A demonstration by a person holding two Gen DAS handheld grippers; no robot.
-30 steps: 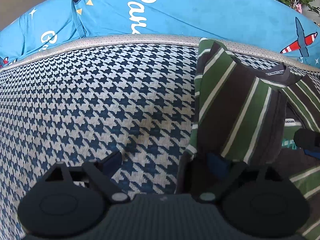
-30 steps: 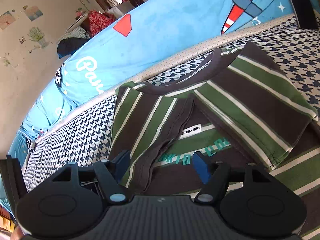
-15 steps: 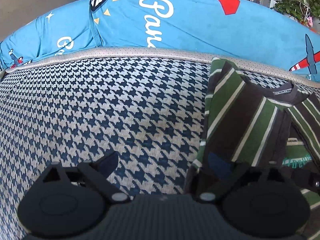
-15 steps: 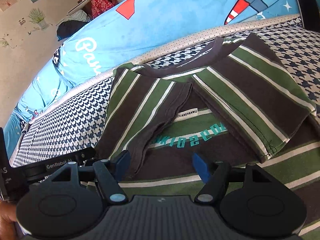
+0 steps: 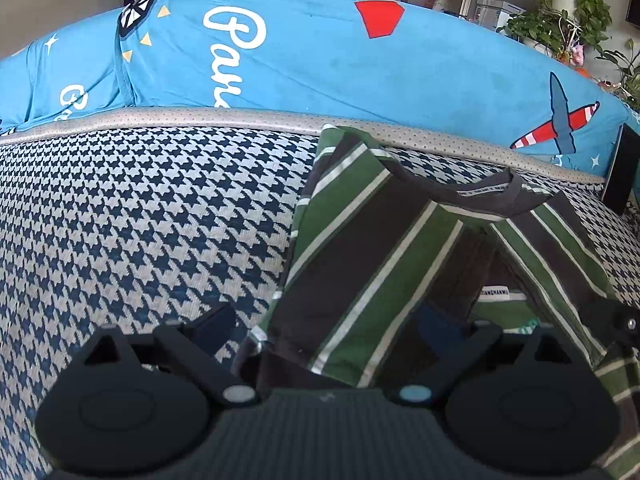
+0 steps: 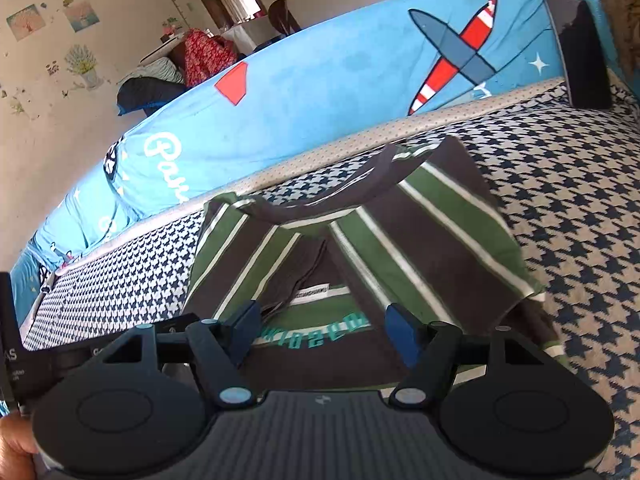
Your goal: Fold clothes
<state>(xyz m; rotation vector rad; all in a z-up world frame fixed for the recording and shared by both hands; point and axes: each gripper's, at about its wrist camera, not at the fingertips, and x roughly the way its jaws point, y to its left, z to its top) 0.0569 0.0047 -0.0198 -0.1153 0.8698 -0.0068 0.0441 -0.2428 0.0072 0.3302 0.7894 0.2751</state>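
Observation:
A green, brown and white striped T-shirt lies flat on the houndstooth cover, with both sleeve sides folded in over its middle. In the right wrist view the shirt shows its dark collar at the far end and teal lettering near my fingers. My left gripper is open and straddles the shirt's left edge, with the folded left flap between its fingers. My right gripper is open, low over the shirt's middle by the lettering, and holds nothing. Its tip also shows in the left wrist view as the right gripper.
A blue blanket with an aeroplane print rises behind the cover's grey dotted border. A black flat object leans at the far right. Potted plants stand beyond. The left gripper's body and a hand sit at left.
The left gripper has shifted right, so the shirt's folded left flap now lies between its fingers. The right gripper has drawn back over the shirt's middle. Both stayed open.

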